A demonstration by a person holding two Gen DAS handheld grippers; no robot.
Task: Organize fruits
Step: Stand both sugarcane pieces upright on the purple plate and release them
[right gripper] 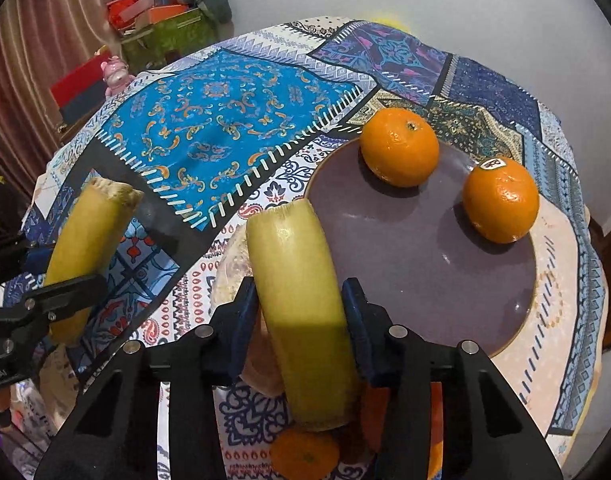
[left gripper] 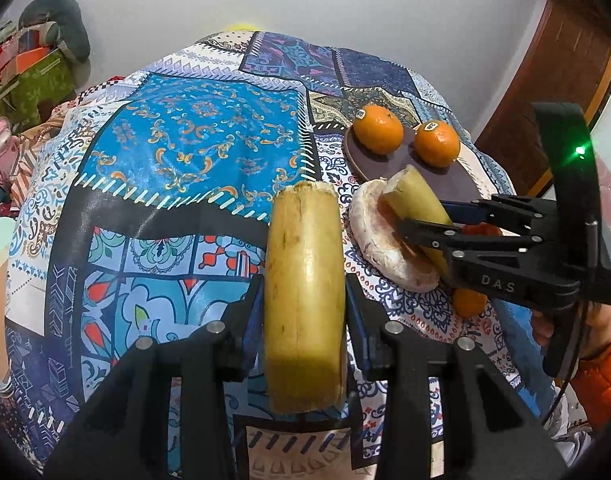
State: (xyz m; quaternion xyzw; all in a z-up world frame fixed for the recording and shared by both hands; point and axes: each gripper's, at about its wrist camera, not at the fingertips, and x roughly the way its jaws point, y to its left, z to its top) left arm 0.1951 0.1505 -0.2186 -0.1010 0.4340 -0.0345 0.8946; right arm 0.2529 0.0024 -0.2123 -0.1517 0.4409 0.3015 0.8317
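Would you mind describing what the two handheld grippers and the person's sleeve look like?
Both grippers are matte black plastic with silver bolt heads and blue finger pads. The right gripper carries white "DAS" lettering, a curved black handle, a glowing green light and a thin black cable. The hand gripping it wears an orange quilted sleeve. The left gripper looks the same.

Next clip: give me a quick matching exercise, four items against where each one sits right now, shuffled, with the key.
Items:
1. left claw
2. right claw
3. stickered orange
4. small orange

Places:
A. on the purple plate
B. on the tablecloth, under the right claw
C. shut on a banana piece over the pale round dish
D. shut on a banana piece above bare cloth

Pairs: 1-D, 2-C, 3-A, 4-B
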